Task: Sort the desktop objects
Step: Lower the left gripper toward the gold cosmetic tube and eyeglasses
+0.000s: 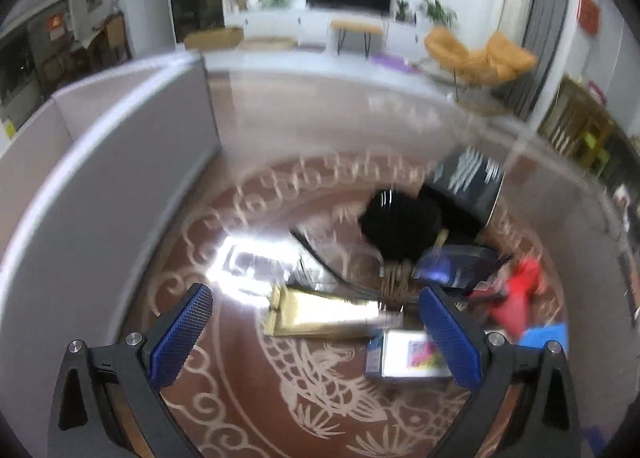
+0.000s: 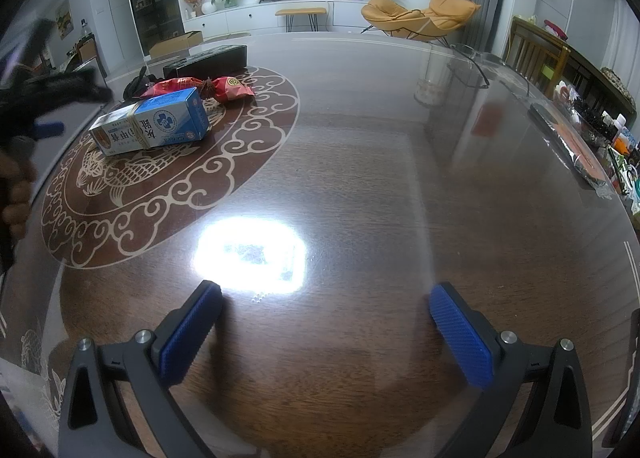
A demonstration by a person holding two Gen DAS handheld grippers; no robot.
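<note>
In the blurred left wrist view my left gripper [image 1: 316, 298] is open and empty above a gold flat box [image 1: 320, 314]. Behind it lie a black round object [image 1: 400, 222], a dark box [image 1: 468, 182], a dark blue item [image 1: 452, 266], a red packet [image 1: 516, 298] and a white and blue box [image 1: 408, 354]. In the right wrist view my right gripper [image 2: 326, 294] is open and empty over bare table. A blue and white medicine box [image 2: 154, 122], a red snack packet [image 2: 200, 88] and a long black box [image 2: 206, 62] lie at the far left.
A grey partition [image 1: 100, 162] stands on the left of the dragon-patterned glass table [image 1: 248, 378]. Glasses [image 2: 468, 70] and a tray of small bottles [image 2: 592, 126] sit at the table's right edge. The left hand and gripper show at the left edge [image 2: 24, 114].
</note>
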